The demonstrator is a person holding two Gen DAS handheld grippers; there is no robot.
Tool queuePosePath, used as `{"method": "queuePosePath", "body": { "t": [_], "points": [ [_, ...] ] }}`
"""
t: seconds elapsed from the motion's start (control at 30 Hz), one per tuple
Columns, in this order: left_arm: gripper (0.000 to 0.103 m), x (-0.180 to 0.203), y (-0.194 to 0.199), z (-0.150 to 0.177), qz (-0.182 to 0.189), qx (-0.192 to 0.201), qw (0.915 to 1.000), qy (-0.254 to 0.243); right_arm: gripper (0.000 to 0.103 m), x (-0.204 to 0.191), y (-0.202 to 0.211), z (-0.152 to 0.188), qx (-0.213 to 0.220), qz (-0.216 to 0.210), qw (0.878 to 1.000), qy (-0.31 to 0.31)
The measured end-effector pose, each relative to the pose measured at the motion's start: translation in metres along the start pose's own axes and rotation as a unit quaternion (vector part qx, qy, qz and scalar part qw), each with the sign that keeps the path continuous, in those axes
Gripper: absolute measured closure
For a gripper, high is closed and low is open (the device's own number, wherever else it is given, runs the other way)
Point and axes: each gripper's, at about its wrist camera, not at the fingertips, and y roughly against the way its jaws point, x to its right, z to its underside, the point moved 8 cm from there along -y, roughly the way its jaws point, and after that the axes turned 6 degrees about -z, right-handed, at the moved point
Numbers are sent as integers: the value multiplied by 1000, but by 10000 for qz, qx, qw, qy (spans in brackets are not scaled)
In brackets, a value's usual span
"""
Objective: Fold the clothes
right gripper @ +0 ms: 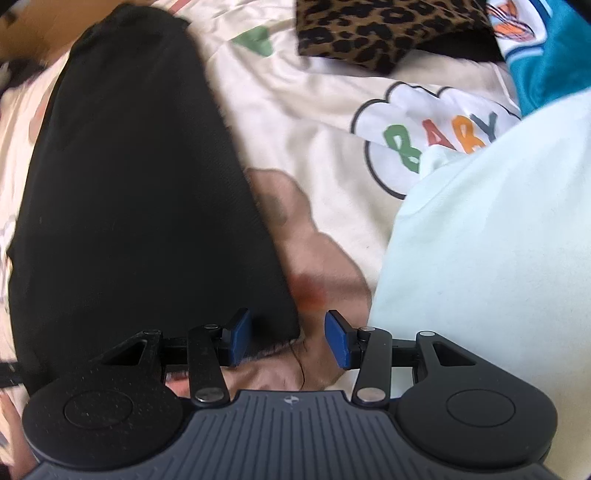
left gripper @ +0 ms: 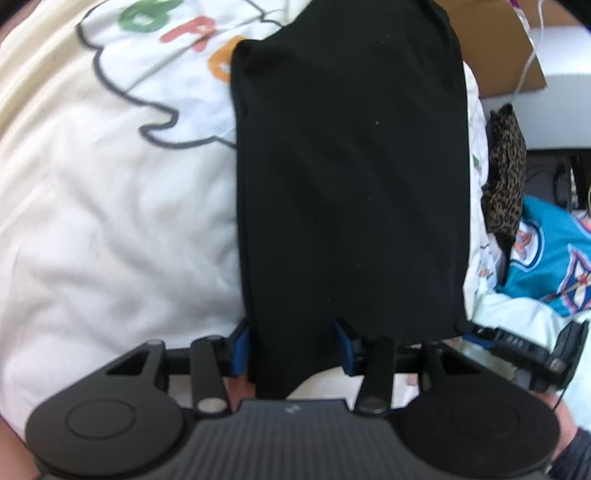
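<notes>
Garment (left gripper: 347,177) between left tool (left gripper: 291,345) pads — unpinched

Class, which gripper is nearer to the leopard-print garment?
Right. The right gripper sits at the black garment's corner, facing the leopard-print garment; the left gripper is farther along that hem.

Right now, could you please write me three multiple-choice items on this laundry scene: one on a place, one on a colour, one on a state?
1. Where does the leopard-print cloth lie in the right wrist view?
A. top of the picture
B. under the black garment
C. between the jaws

2. What colour is the long folded garment?
A. teal
B. black
C. cream

3. How do the right gripper jaws stand?
A. clamped on the pale blue cloth
B. apart, gripping nothing
C. fully closed

Key: A, it lies at the top edge; B, it is dark throughout; B, a gap shows between the blue pads.
</notes>
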Motion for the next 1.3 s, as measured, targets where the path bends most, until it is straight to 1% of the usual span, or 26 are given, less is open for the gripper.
{"method": "queuePosePath", "body": {
  "t": [0.13,0.23,0.3,0.37,0.43,0.47,0.5,0.53,0.57,0.6,0.67,0.77,0.87,0.93,0.97,1.0,1.07,1.1,1.13,1.17,1.23,1.27,1.3],
  "points": [
    [56,0,-1,-1,0,104,9999,75,52,10,-2,-7,123,-247,9988,-406],
    [57,-2,2,-1,88,148,9996,237,52,13,-8,-12,120,-386,9978,-521],
    [65,-5,4,-2,132,124,9994,307,51,16,-13,-15,85,-510,9964,-667],
    [77,-7,3,-2,116,76,9994,320,52,17,-20,-13,-103,-705,9939,-844],
    [86,-6,2,-1,112,12,9996,272,51,17,-26,-11,-262,-738,9932,-862],
    [91,-5,2,0,95,-6,9997,232,51,16,-28,-10,-290,-845,9921,-878],
    [92,-3,2,-1,76,-15,9998,190,61,15,-29,-8,-319,-952,9909,-894],
    [96,-1,4,-2,54,-8,9999,146,67,13,-29,-8,-357,-1005,9911,-791],
    [97,1,5,-3,38,-1,10000,89,83,11,-30,-7,-395,-1056,9912,-687],
    [97,2,8,-4,21,3,10000,12,95,9,-30,-7,-433,-1108,9912,-583],
    [97,6,12,-5,-47,-2,9999,-151,97,9,-26,-8,-450,-1198,9898,-619],
    [98,7,18,-7,-71,30,9998,-192,97,9,-18,-11,-467,-1309,9883,-629],
    [97,5,20,-5,-106,33,9998,-172,95,9,-22,-11,-596,-1247,9886,-597],
    [96,6,19,-3,-131,-3,9998,-153,82,14,-29,-12,-583,-992,9917,-571],
    [94,7,18,-3,-135,-6,9998,-130,61,15,-33,-13,-594,-987,9917,-571],
    [92,8,19,-3,-178,13,9997,-147,54,17,-37,-13,-605,-983,9917,-572],
    [81,6,17,-3,-303,21,9994,-181,54,17,-41,-13,-585,-1118,9902,-598],
    [79,4,16,-3,-307,25,9994,-162,53,17,-43,-13,-575,-1186,9894,-611],
    [75,3,14,-4,-286,34,9995,-114,53,17,-44,-14,-579,-1236,9887,-622],
    [73,1,12,-5,-258,32,9997,-46,53,17,-46,-14,-583,-1287,9879,-633],
    [73,-6,10,-8,-166,37,9998,143,54,13,-48,-15,-603,-1403,9867,-559],
    [73,-8,9,-9,-116,45,9997,221,57,11,-49,-15,-616,-1476,9858,-511],
    [73,-8,9,-9,-80,54,9997,231,73,7,-50,-14,-647,-1577,9845,-423]
  ]
}}
